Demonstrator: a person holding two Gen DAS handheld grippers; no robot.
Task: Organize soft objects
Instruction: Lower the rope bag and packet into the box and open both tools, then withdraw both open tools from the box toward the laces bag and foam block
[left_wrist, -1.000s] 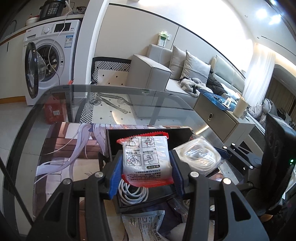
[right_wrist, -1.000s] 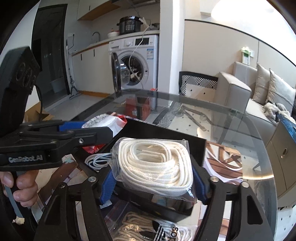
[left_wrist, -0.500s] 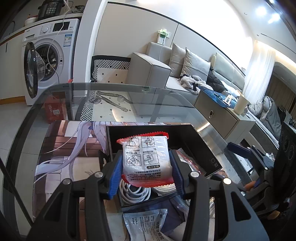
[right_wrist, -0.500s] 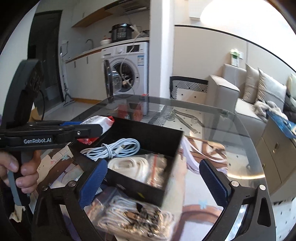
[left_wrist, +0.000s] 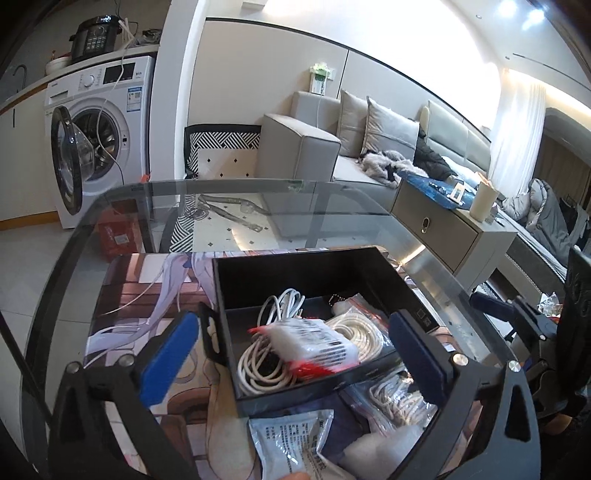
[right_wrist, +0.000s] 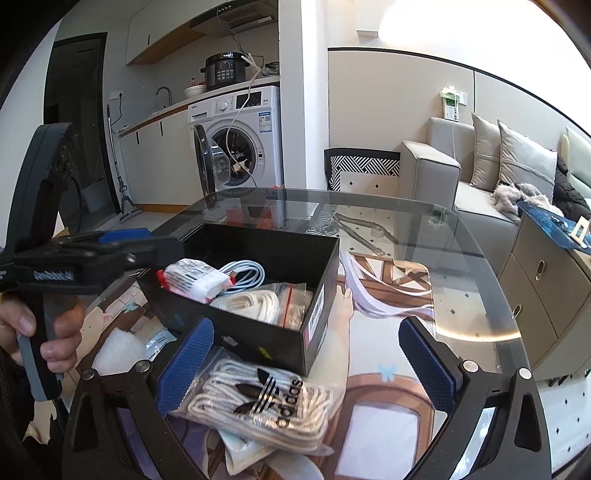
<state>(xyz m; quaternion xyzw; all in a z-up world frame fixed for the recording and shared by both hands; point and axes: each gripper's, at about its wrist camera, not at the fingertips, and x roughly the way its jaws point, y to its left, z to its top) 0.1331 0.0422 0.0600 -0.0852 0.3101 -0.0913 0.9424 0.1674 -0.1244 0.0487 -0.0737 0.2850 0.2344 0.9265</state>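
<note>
Blur smears the white packet with red ends (left_wrist: 306, 347), so its print cannot be read; it sits in the black box (left_wrist: 402, 284), on top of a coil of white cable (left_wrist: 258, 362), and it looks like it has only just landed there. One black box stands on the glass table (right_wrist: 476, 258), and inside it I count three things: the packet, the cable, and one clear bag of thick white rope (right_wrist: 258, 302). The left gripper (left_wrist: 291, 350) has its two blue pads spreading wide apart, one on each side of the box, and they touch nothing. The right gripper (right_wrist: 303, 354) also has its pads wide apart, and nothing is held between them. Near the right gripper, outside the box, lies one bag of white laces with a black logo (right_wrist: 258, 398); its left end is tucked under a blue pad. Two more packets lie at the near edge of the left view, cut off by the frame. A hand (right_wrist: 33, 332) holds the left gripper's handle, partly hidden.
</note>
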